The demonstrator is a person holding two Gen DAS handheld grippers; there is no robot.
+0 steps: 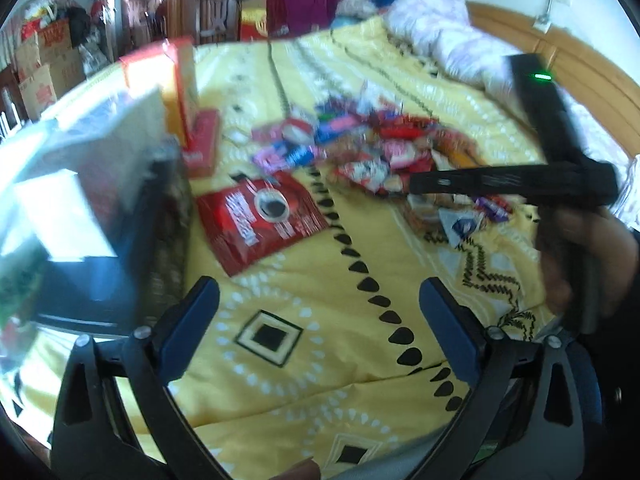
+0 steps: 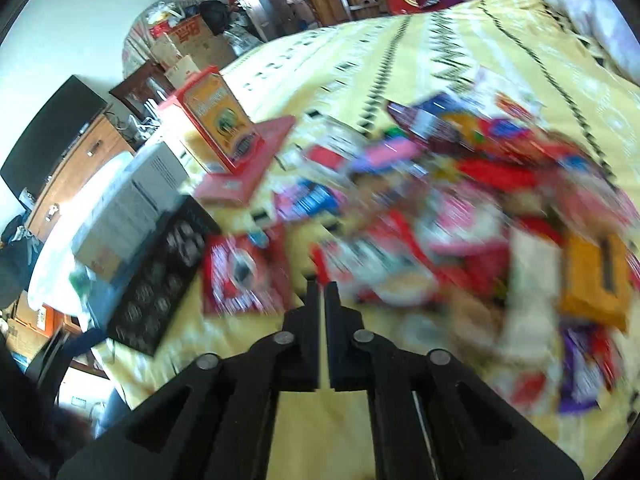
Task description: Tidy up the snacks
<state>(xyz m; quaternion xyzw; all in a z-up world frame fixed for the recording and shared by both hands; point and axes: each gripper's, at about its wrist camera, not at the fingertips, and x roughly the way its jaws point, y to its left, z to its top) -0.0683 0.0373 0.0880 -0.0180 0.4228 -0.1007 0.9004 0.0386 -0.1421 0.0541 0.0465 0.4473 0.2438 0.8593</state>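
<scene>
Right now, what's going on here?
A person with a handheld gripper in each hand is sorting snacks on a bed with a yellow patterned blanket. The left gripper is open and empty above the blanket. The right gripper is shut with nothing visible between its fingers, pointing toward a loose pile of snack packets. A red coffee packet lies apart from the pile, and an orange box stands among boxes at the bed's edge. Both views are motion-blurred.

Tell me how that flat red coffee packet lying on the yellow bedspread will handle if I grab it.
The flat red coffee packet looks like a thin foil pouch, so it will probably flex and sag. It seems light. Lying flush on the soft yellow bedspread, its edge may be hard for fingers to get under.
</scene>
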